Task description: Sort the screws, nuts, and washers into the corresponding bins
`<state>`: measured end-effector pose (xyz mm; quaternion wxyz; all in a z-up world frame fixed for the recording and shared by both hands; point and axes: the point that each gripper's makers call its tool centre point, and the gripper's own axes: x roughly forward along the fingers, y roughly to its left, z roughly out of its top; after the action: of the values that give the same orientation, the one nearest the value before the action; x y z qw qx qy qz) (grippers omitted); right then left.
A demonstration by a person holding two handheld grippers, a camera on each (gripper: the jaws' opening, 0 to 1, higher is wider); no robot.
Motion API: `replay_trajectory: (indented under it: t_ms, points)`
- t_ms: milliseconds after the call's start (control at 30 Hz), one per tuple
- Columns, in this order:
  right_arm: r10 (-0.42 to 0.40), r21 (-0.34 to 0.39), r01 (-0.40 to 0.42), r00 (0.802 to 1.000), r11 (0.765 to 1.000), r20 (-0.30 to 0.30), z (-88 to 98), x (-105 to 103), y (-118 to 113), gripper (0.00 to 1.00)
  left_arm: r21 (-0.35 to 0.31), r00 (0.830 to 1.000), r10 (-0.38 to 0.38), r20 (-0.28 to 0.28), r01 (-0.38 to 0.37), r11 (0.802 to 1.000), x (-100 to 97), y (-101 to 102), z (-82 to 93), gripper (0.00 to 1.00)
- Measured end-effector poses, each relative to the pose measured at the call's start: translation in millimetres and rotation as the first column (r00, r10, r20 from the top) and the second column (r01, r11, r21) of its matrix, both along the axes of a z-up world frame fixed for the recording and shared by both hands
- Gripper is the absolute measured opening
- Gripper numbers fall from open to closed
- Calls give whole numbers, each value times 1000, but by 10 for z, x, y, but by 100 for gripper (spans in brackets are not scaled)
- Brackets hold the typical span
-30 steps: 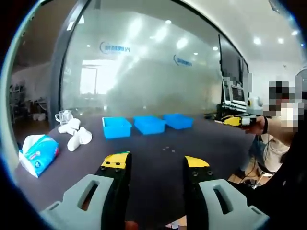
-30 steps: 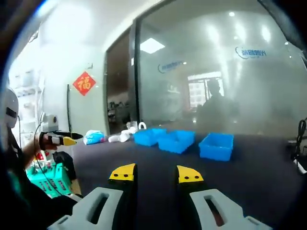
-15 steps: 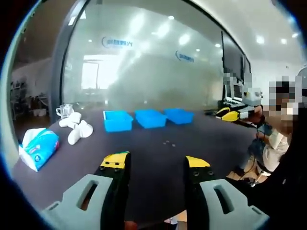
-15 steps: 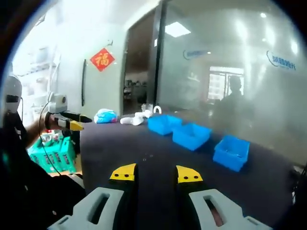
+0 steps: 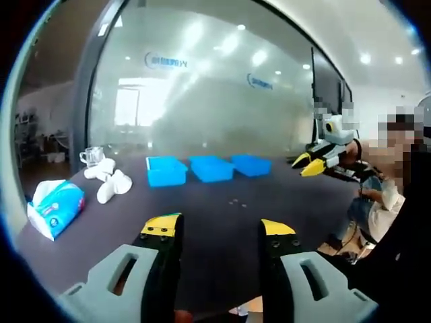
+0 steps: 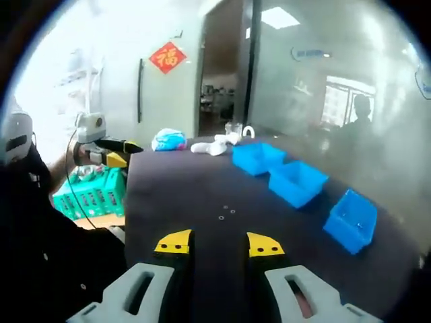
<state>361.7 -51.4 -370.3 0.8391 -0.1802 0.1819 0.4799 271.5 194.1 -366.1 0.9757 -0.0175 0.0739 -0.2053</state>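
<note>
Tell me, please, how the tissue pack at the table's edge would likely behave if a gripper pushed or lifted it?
The tissue pack looks like a soft plastic wrap with tissue poking out of the top, so it would probably dent rather than resist. It seems light for its bulk and would likely slide on the dark table. Since it lies near the table's edge, a push outward might drop it.

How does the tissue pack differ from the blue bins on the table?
The tissue pack is soft, white and light blue with print; the blue bins are rigid and plain blue. The pack is single and sits near the table's edge; the bins are three in a row, open-topped. Both rest on the dark table.
</note>
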Motion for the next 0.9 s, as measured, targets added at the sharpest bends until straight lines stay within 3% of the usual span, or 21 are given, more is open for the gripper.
replay_trajectory:
  t_ms: [533, 900]
  points:
    - [131, -161, -142, 988, 977, -77, -192, 83, 314, 25, 5, 999, -27, -18, 27, 1000, -15, -29, -60, 41]
    - [217, -275, -249, 966, 929, -143, -344, 210, 617, 22, 10, 996, -79, -39, 80, 997, -52, -128, -102, 41]
